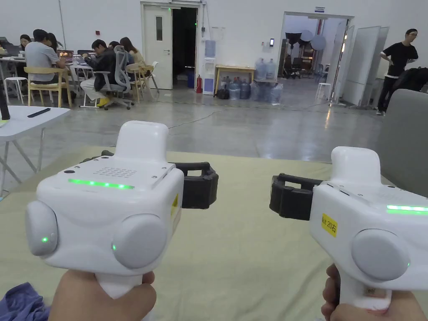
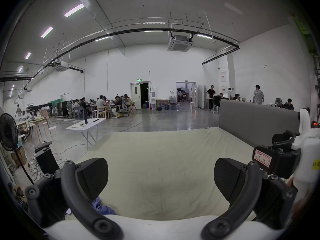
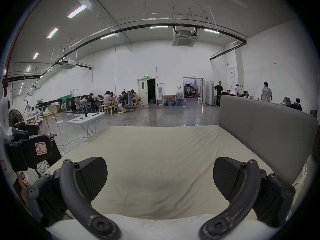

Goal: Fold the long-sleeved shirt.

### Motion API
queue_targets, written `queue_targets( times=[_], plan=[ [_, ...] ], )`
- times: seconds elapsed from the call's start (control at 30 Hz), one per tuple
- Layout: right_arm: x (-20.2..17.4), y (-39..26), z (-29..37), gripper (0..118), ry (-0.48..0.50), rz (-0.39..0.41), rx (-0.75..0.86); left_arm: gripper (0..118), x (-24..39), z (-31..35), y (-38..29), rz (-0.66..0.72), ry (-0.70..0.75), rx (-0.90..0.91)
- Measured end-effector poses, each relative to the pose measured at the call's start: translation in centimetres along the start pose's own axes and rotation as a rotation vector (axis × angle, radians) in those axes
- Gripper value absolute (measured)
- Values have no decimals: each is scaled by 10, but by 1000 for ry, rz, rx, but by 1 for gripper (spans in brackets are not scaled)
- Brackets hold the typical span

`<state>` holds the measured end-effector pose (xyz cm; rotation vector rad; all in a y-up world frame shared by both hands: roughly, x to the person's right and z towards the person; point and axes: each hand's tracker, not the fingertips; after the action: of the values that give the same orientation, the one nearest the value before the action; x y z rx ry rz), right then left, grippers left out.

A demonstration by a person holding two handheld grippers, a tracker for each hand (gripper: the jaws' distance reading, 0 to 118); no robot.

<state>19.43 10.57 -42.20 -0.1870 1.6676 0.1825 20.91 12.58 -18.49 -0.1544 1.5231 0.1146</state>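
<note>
Shirt [image 1: 21, 303], a crumpled blue heap, lies at my near left on the bed [image 1: 246, 234]. I hold my left hand-held gripper [image 2: 160, 179] and right hand-held gripper [image 3: 160, 179] level above the sheet, jaws wide, empty, seemingly ready to reach.

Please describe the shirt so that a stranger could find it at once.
Look at the wide pale sheet in front of the person. At its near left corner, beside the left gripper, lies a crumpled shirt. It is the one blue-purple cloth there.
</note>
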Motion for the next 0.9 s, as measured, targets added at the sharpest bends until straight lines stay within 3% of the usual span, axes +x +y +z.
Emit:
queue_targets(
  times=[0.53, 0.9],
  plan=[
    [0, -2, 3, 118, -4, 37, 8, 118, -2, -1, -1, -9, 10, -3],
    [3, -4, 5, 118, 2, 19, 1, 118, 1, 6, 1, -11, 7, 9]
  ],
)
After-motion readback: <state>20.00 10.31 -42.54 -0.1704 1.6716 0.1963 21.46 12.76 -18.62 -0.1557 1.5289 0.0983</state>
